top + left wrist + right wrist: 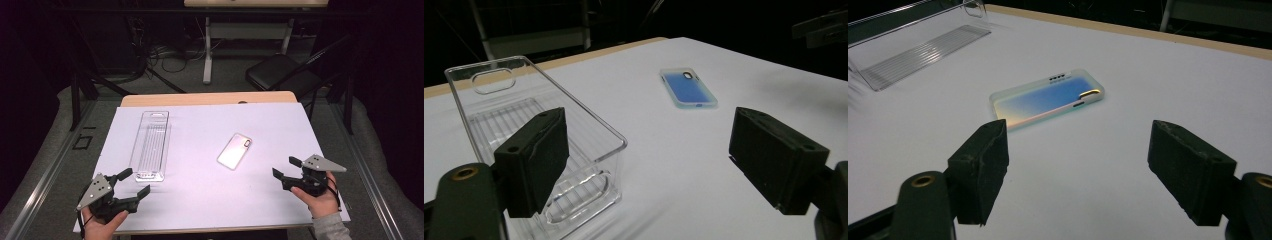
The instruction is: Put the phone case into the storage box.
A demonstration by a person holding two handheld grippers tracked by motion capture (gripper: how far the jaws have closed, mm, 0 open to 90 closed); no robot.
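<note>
Your left gripper (pixel 134 184) sits at the near left of the white table (pixel 200 200), jaws wide and holding nothing, just short of the near end of the clear tray (pixel 151 145), which lies lengthwise on the left half. Your right gripper (pixel 286 171) is at the near right, jaws wide and bare, aimed at the phone case (pixel 234 151). The case lies flat mid-table, apart from the tray and both grippers, tilted diagonally.

Open white table (pixel 200 195) is lying between both grippers. Clear plastic tray (pixel 151 145) is standing just ahead of left gripper (pixel 131 184); phone case (pixel 235 150) is lying flat ahead of right gripper (pixel 286 171).
</note>
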